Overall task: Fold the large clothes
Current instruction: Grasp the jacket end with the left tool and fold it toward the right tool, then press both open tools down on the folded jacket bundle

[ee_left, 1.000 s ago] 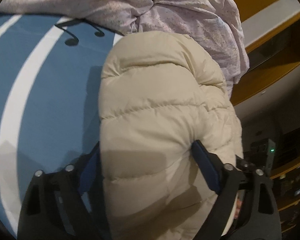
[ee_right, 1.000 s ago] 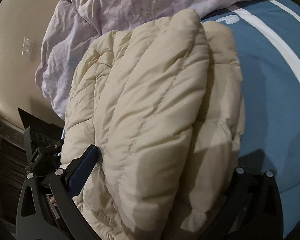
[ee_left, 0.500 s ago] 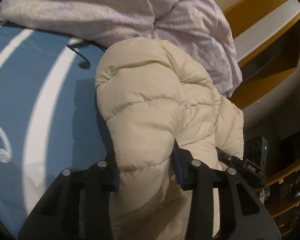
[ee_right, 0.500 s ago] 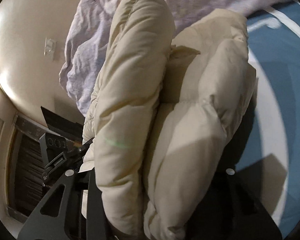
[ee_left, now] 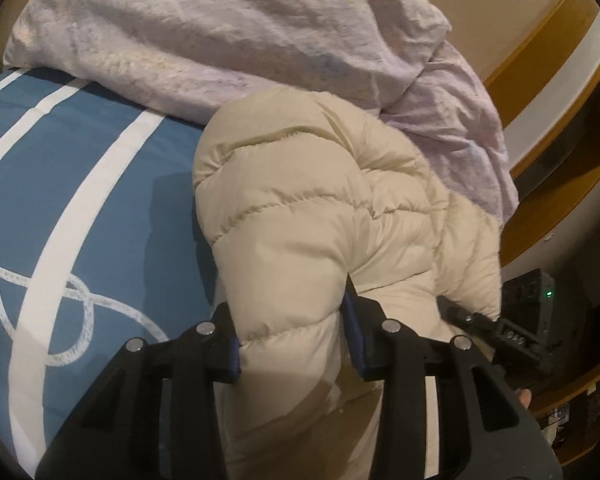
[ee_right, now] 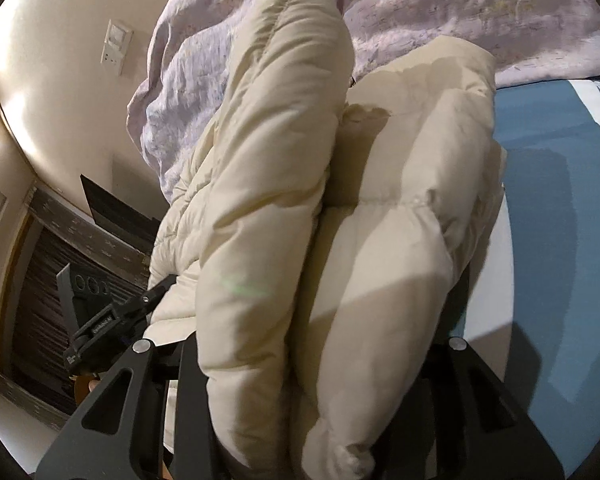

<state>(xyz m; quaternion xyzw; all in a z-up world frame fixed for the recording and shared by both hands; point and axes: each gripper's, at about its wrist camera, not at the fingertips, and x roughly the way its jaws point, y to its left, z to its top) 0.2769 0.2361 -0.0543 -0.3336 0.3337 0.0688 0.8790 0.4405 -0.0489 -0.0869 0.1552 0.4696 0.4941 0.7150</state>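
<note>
Cream puffer jacket, folded into thick bundle, sits on blue bedsheet with white stripes. Long axis runs from grippers away toward rumpled lilac duvet, far end touching it. Left gripper clenched on near end of jacket, blue pads pressed into padding. Right gripper clamped on two stacked quilted layers at its near end; one layer stands upright on edge. Bundle near bed's side, shelving and wall beyond.
</note>
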